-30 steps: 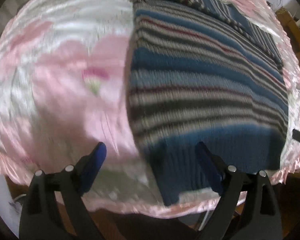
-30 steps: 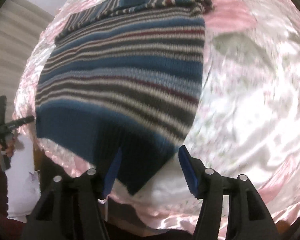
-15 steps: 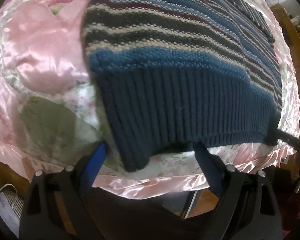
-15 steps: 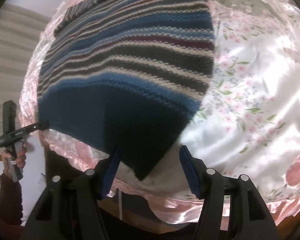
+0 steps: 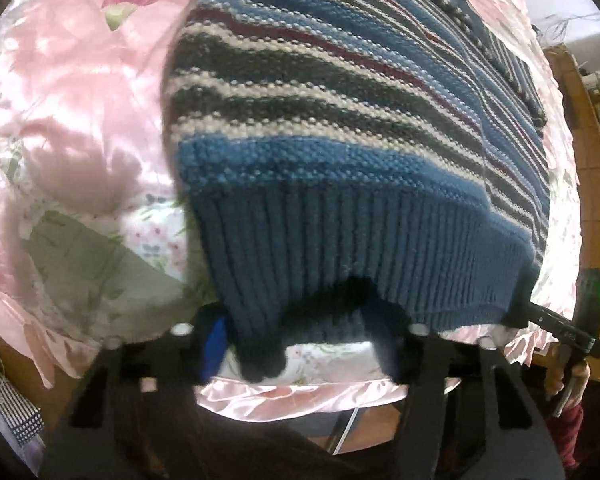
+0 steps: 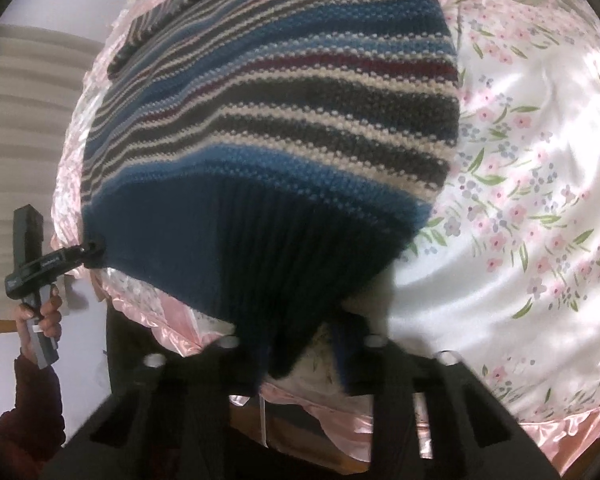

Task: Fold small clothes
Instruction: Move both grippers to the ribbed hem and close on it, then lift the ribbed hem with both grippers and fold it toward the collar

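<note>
One knitted sweater (image 5: 340, 128) with blue, grey, cream and maroon stripes lies flat on a glossy pink-and-white floral satin cloth (image 5: 72, 92) that covers the table. The sweater's long axis runs away from both cameras: its dark blue ribbed hem (image 5: 352, 240) is at the near table edge, and the body extends toward the far side. Two grippers are present, one at each near hem corner. The left gripper (image 5: 296, 340), black with blue pads, has its jaws narrowed around the hem corner nearest it, and the corner hangs between the fingers. The right gripper (image 6: 300, 356) stands likewise at the opposite hem corner, with its jaws drawn in on the ribbed fabric. In the right wrist view, the left gripper's tip meets the hem's far corner, and the hand (image 6: 40, 316) holding its handle is visible, with a dark red sleeve (image 6: 32, 400).
</note>
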The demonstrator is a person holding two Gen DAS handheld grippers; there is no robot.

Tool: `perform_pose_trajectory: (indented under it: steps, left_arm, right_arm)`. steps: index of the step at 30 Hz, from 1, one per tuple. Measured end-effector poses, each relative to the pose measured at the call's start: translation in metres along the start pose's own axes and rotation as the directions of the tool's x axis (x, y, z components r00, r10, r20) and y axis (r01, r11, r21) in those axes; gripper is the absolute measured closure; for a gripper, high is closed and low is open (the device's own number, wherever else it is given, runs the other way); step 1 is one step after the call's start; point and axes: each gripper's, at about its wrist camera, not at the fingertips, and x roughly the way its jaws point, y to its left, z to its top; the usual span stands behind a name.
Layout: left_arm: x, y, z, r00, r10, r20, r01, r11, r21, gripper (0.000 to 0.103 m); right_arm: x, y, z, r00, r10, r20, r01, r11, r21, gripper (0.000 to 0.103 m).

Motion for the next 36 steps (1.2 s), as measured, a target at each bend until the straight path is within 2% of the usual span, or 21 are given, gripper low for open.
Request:
perform_pose_trajectory:
  steps: [1,2,5,7,15,19,24,28,32,36]
  left_arm:
    - [0.0,-0.002,0.0,1.0,-0.01,0.001,0.01,1.0,0.003,0.062]
    - [-0.001,-0.003,-0.001,1.0,-0.005,0.004,0.005,1.0,0.003,0.072]
    - [-0.007,-0.002,0.001,1.0,-0.002,0.014,0.002,1.0,0.001,0.088]
    - [-0.013,0.0,0.002,1.0,-0.016,0.025,0.016,1.0,-0.006,0.092]
    - [-0.048,-0.009,0.015,0.989,-0.102,0.11,0.1,0.995,0.024,0.093]
    - [-0.061,-0.015,0.029,0.981,-0.126,0.147,0.122,0.992,0.037,0.093]
    - [-0.072,-0.011,0.061,0.968,-0.144,0.207,0.145,0.989,0.011,0.093]
    - [-0.063,-0.007,0.096,0.968,-0.146,0.204,0.154,0.988,-0.028,0.093]
    - [-0.045,-0.01,0.128,0.975,-0.131,0.182,0.138,0.99,-0.026,0.093]
    - [-0.024,-0.012,0.154,0.983,-0.112,0.145,0.118,0.993,-0.031,0.09]
  right_arm:
    - [-0.002,0.0,0.0,1.0,0.018,0.006,-0.018,1.0,-0.001,0.088]
    - [-0.008,0.002,0.001,0.999,0.047,0.019,-0.047,0.999,-0.01,0.091]
    - [-0.023,0.006,0.005,0.995,0.087,0.053,-0.085,0.996,-0.039,0.092]
    - [-0.032,0.01,0.009,0.992,0.106,0.073,-0.102,0.993,-0.055,0.092]
    - [-0.064,0.012,0.038,0.968,0.194,0.158,-0.188,0.981,-0.055,0.093]
    - [-0.077,0.007,0.068,0.96,0.198,0.198,-0.191,0.98,-0.053,0.093]
    - [-0.077,-0.003,0.111,0.961,0.192,0.198,-0.188,0.981,-0.041,0.093]
    - [-0.062,-0.009,0.146,0.969,0.178,0.173,-0.177,0.984,-0.018,0.093]
    - [-0.043,-0.024,0.172,0.975,0.18,0.134,-0.186,0.982,0.033,0.093]
    - [-0.027,-0.044,0.187,0.969,0.228,0.097,-0.238,0.965,0.106,0.089]
